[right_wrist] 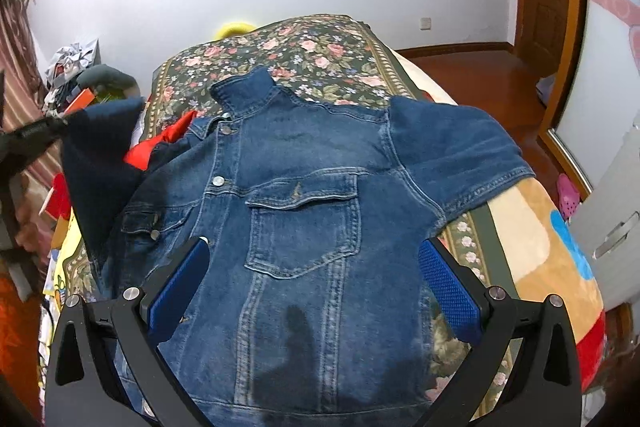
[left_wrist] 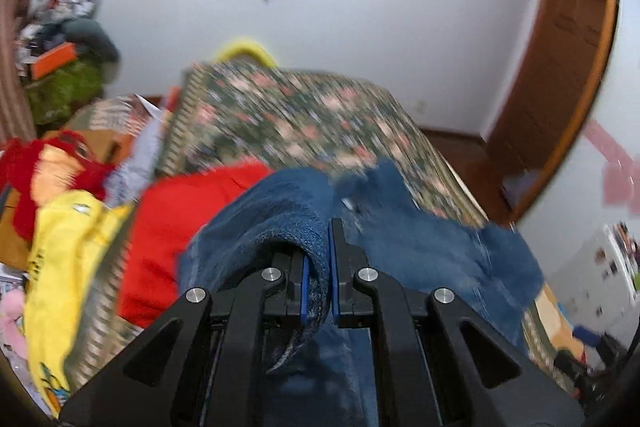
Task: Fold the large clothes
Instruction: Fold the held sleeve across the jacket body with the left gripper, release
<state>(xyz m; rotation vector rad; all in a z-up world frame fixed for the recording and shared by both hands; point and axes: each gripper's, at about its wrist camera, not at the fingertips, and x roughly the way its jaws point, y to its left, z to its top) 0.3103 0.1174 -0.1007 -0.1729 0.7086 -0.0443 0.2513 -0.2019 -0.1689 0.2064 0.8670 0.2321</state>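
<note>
One denim jacket [right_wrist: 304, 195] lies front-up on a bed covered by a floral bedspread [right_wrist: 320, 47], collar toward the far wall, spread flat so it can be folded. The left hand-held gripper [left_wrist: 318, 279] has its two jaws pressed on the jacket's left sleeve [right_wrist: 100, 155], lifting it off the bed, likely to carry it across the chest. The right hand-held gripper [right_wrist: 314, 291] hovers over the hem with both jaws spread wide, holding nothing. One red garment [left_wrist: 180, 227] and one yellow garment [left_wrist: 68, 251] lie beside the jacket.
</note>
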